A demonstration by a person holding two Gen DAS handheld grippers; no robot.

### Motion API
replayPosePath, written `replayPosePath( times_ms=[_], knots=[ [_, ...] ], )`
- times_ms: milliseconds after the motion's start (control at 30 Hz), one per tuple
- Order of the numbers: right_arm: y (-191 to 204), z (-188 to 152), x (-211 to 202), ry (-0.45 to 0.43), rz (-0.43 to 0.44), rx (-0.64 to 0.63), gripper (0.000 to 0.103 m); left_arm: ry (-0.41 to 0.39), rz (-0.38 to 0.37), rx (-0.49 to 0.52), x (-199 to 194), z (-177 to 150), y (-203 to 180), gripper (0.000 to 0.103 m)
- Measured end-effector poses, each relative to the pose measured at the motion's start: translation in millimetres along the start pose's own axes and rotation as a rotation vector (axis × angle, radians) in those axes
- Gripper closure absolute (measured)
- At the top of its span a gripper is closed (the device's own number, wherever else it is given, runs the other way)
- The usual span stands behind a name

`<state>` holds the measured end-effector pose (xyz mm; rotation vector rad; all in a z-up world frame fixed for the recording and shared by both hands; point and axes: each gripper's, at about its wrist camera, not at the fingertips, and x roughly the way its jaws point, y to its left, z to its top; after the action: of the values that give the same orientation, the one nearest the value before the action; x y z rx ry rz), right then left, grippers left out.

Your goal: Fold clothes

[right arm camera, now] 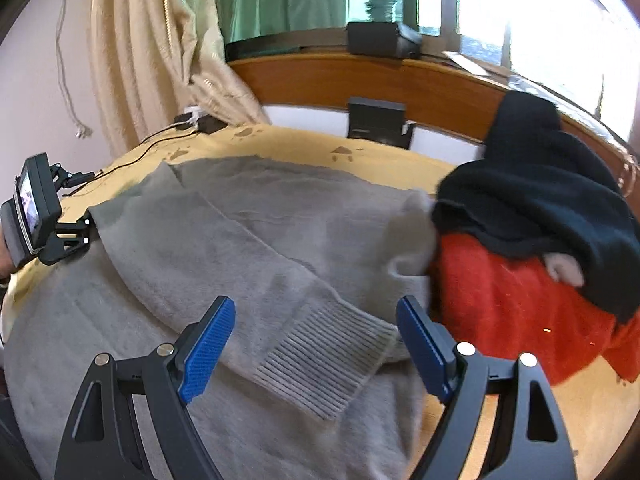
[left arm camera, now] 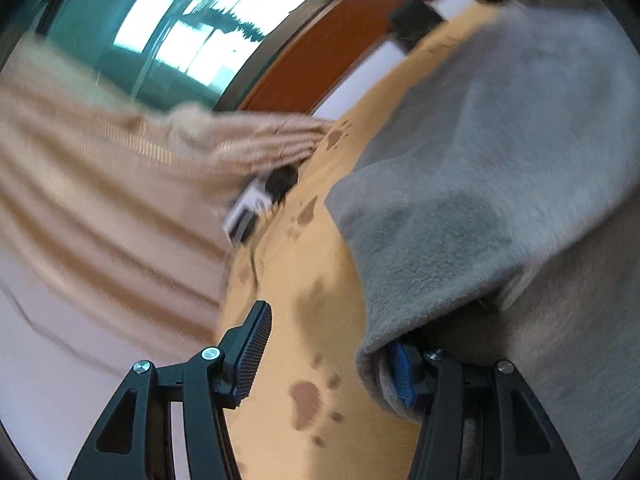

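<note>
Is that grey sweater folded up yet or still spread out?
Partly folded: the grey sweater lies spread on the yellow sheet, one sleeve laid across its body.

My right hand-held gripper (right arm camera: 316, 344), jaws apart, hovers over the grey sweater's (right arm camera: 248, 240) ribbed cuff (right arm camera: 328, 364); red garment (right arm camera: 516, 308) beside the sweater.

A bed (right arm camera: 400, 160) with a yellow paw-print sheet bears a grey sweater (right arm camera: 240, 232), a red garment (right arm camera: 500, 300) and cables (right arm camera: 132, 148).

Likely a home bedroom, bed sheet (right arm camera: 304, 144), wooden headboard (right arm camera: 320, 80), curtains (right arm camera: 152, 60)
</note>
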<state>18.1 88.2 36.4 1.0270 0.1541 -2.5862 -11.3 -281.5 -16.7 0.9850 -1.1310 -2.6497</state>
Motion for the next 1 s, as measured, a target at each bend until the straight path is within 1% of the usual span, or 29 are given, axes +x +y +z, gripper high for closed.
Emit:
replayPosePath(
  times_ms=[33, 100, 167, 233, 267, 367, 400, 467, 533, 633, 700, 767, 833, 867, 933, 1000],
  knots=[
    [2, 0, 3, 0.007, 0.021, 0.001, 0.017, 0.017, -0.041, -0.046, 2, -2, 4, 0.046],
    [-1, -1, 8, 0.027, 0.095, 0.027, 0.017, 0.047, -0.128, -0.143, 8, -6, 14, 0.046],
    [-8, -3, 12, 0.048, 0.173, 0.073, 0.017, 0.059, -0.173, -0.196, 10, -9, 20, 0.046],
    [-24, -4, 16, 0.057, 0.218, 0.139, 0.017, 0.070, -0.219, -0.249, 11, -12, 26, 0.046],
    [-33, -5, 18, 0.057, 0.238, 0.171, 0.017, 0.075, -0.237, -0.270, 11, -13, 28, 0.046],
    [-55, -7, 24, 0.054, 0.308, 0.254, 0.018, 0.072, -0.233, -0.261, 14, -12, 27, 0.044],
    [-59, -7, 27, 0.058, 0.314, 0.256, 0.018, 0.072, -0.232, -0.259, 15, -12, 27, 0.043],
    [-62, -4, 33, 0.079, 0.293, 0.228, 0.020, 0.073, -0.245, -0.283, 17, -13, 30, 0.042],
    [-62, -4, 40, 0.109, 0.265, 0.187, 0.022, 0.077, -0.265, -0.317, 22, -14, 36, 0.040],
    [-57, -7, 43, 0.135, 0.249, 0.131, 0.022, 0.083, -0.295, -0.368, 25, -18, 43, 0.039],
    [-48, -9, 40, 0.148, 0.224, 0.081, 0.023, 0.081, -0.286, -0.359, 25, -18, 42, 0.038],
    [-40, -11, 37, 0.150, 0.191, 0.038, 0.035, 0.079, -0.277, -0.351, 25, -17, 41, 0.038],
    [-33, -13, 33, 0.150, 0.169, 0.005, 0.068, 0.077, -0.269, -0.344, 24, -17, 40, 0.038],
    [-32, -13, 31, 0.147, 0.178, 0.003, 0.077, 0.076, -0.271, -0.346, 25, -17, 40, 0.037],
    [-31, -14, 30, 0.145, 0.191, 0.007, 0.080, 0.076, -0.273, -0.348, 25, -18, 41, 0.037],
    [-33, -15, 30, 0.146, 0.204, 0.027, 0.081, 0.074, -0.277, -0.347, 25, -18, 41, 0.037]
  ],
)
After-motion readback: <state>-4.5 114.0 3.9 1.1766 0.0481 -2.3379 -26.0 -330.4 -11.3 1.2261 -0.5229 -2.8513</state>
